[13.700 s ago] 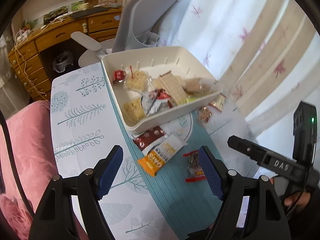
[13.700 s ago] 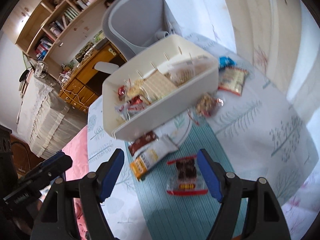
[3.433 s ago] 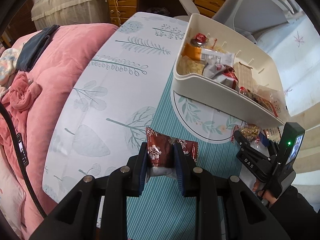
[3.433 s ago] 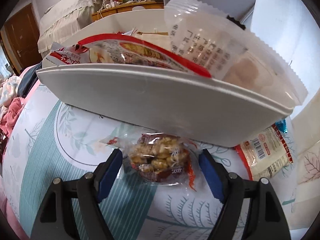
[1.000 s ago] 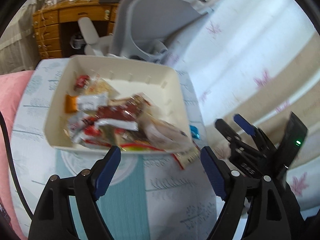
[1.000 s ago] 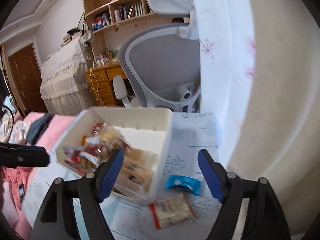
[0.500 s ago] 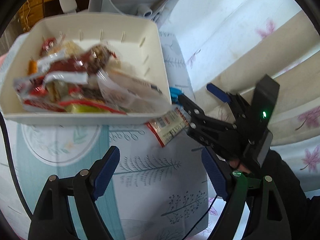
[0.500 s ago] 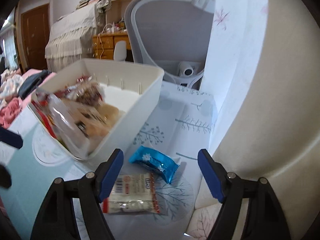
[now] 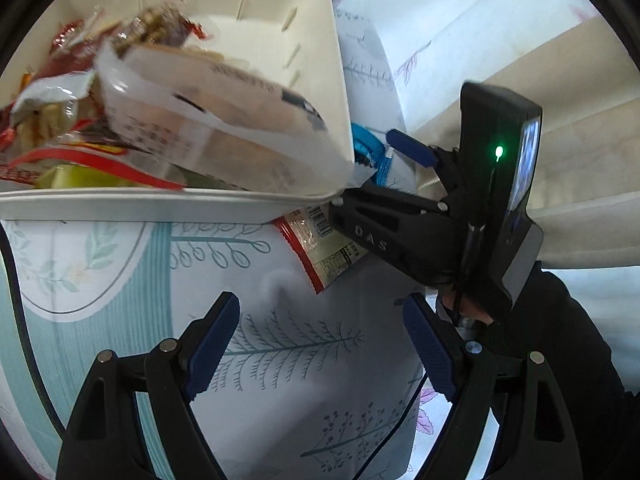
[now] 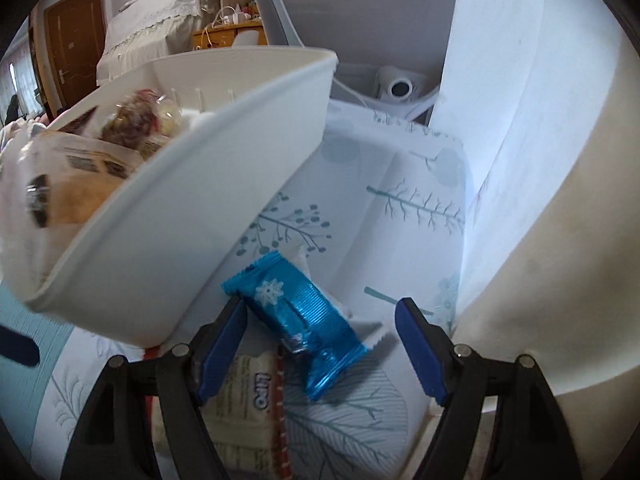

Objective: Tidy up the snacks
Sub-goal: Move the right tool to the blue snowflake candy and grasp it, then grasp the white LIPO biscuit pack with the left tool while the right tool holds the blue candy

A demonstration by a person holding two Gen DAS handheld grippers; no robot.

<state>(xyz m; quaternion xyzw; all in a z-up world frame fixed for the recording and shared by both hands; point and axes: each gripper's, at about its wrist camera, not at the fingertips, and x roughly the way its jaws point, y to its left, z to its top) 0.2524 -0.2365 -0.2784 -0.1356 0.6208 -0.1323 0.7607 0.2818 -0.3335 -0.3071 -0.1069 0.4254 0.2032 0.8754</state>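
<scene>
A white bin (image 9: 256, 204) full of snack packets stands on the table, also in the right wrist view (image 10: 192, 208). A shiny blue snack packet (image 10: 296, 316) lies beside the bin's right corner, between the fingers of my open right gripper (image 10: 320, 344); it peeks out behind the bin in the left wrist view (image 9: 370, 152). A pale packet with red edge (image 9: 324, 248) lies by the bin, also under the right gripper's left finger (image 10: 244, 400). My left gripper (image 9: 320, 344) is open and empty above the tablecloth. The right gripper (image 9: 384, 184) shows there too.
A patterned tablecloth (image 9: 280, 360) covers the table. A curtain and wall (image 10: 540, 160) stand close on the right. A grey office chair (image 10: 360, 20) is behind the bin. The table's edge runs near the right gripper.
Both grippers have moved closer to the bin's right corner. The right gripper has come down so that the blue packet now lies between its open fingers.
</scene>
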